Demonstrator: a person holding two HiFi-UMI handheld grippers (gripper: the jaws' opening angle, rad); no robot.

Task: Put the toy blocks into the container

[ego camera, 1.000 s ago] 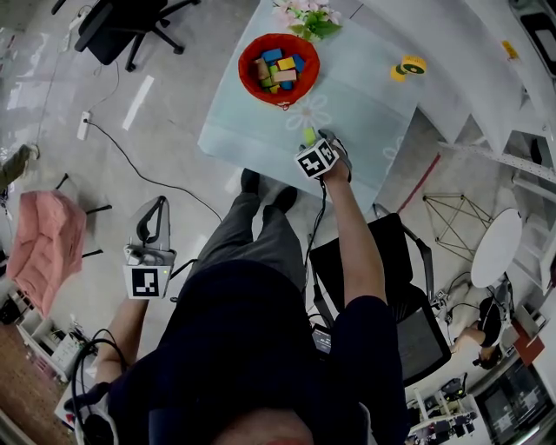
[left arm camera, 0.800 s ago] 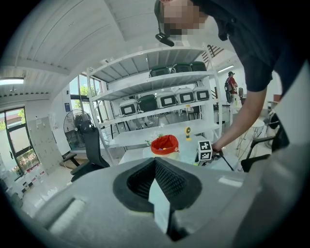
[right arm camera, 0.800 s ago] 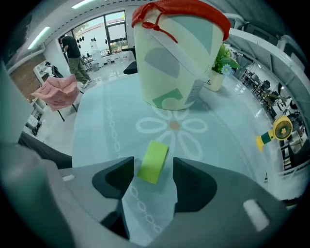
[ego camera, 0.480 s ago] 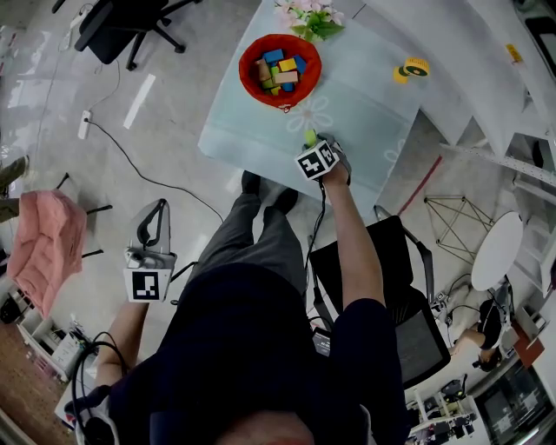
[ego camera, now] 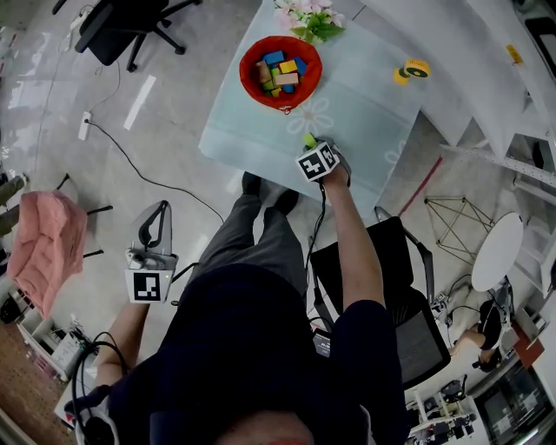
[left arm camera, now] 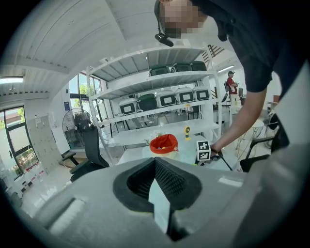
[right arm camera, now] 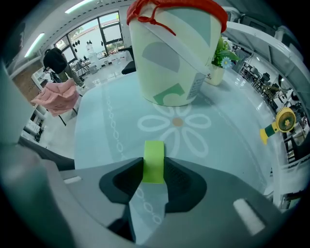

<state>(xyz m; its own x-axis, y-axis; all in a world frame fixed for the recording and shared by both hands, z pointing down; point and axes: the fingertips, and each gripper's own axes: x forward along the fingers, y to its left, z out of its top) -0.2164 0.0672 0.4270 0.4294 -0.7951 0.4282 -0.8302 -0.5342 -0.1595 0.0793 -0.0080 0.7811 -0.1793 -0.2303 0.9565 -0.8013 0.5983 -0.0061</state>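
**Green block gripped near the bench's near edge**

A pale blue-green bench (ego camera: 365, 104), printed with a white flower pattern, is seen from above, with a person (ego camera: 252, 348) placed at its near edge. On the floor (ego camera: 156, 130) beyond the bench's left edge a black office chair (ego camera: 122, 26) is parked. A pink cloth (ego camera: 48, 248) is draped over a stand well off to the person's left.

The container (ego camera: 280, 59), a pale tub with a red rim, is stood close to the bench's left edge, toward the far end. Several toy blocks (ego camera: 280, 68) in blue, yellow, green and wood colours are already piled inside it.

The left gripper (ego camera: 155, 211) is held off the bench, over the floor beside the person's left leg. Its fingers are brought together and nothing is held between them. The right gripper (ego camera: 311, 146) is pointed steeply down at the bench just inside the near edge, about midway along it.

A small potted plant (ego camera: 308, 17) with pink flowers is placed at the far edge, just beyond the container. A small yellow object (ego camera: 408, 68) is set near the right edge.

The green block (right arm camera: 154, 157) is stood on the bench between the right gripper's fingers (right arm camera: 181, 179), which have just been closing and are pressed against its two sides. The block is found well apart from the container, with the flower print lying between them.
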